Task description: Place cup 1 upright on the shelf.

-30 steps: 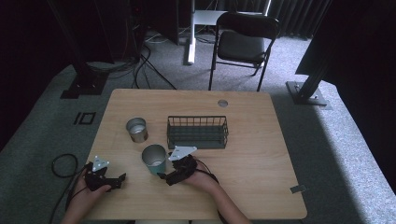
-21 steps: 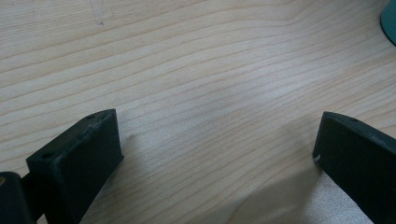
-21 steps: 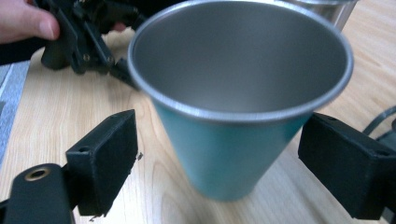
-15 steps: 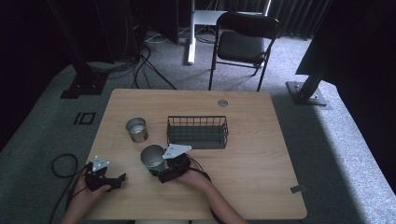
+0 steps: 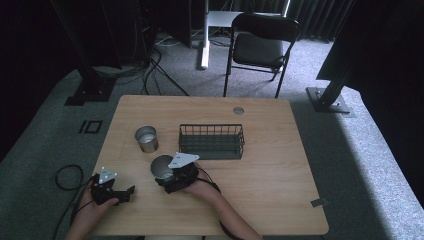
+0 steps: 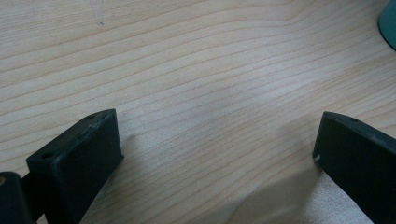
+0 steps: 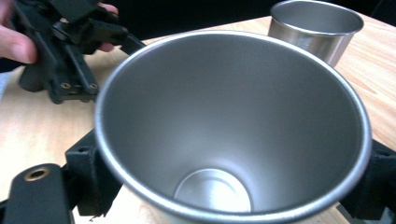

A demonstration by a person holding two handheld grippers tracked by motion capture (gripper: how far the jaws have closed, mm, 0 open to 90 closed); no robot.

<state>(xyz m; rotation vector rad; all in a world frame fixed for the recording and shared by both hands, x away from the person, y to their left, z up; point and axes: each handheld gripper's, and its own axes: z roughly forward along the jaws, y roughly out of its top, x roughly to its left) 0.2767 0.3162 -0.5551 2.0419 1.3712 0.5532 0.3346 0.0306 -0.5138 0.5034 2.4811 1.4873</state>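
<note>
- Right gripper [image 5: 167, 177]: lower centre of the high view. Its jaws are clamped on the near steel cup [image 5: 162, 166], one jaw on each side of the cup wall.
- Near steel cup: upright on the wooden table [image 5: 280, 165], mouth open, interior empty in the right gripper view [image 7: 233, 126].
- Second steel cup [image 5: 146, 138]: upright, up and left of the near cup, apart from it.
- Wire basket [image 5: 212, 141]: centre of frame, just right of the second cup.
- Left gripper [image 5: 125, 192]: lower left of the high view, jaws spread wide over bare table in the left gripper view, holding nothing.
</note>
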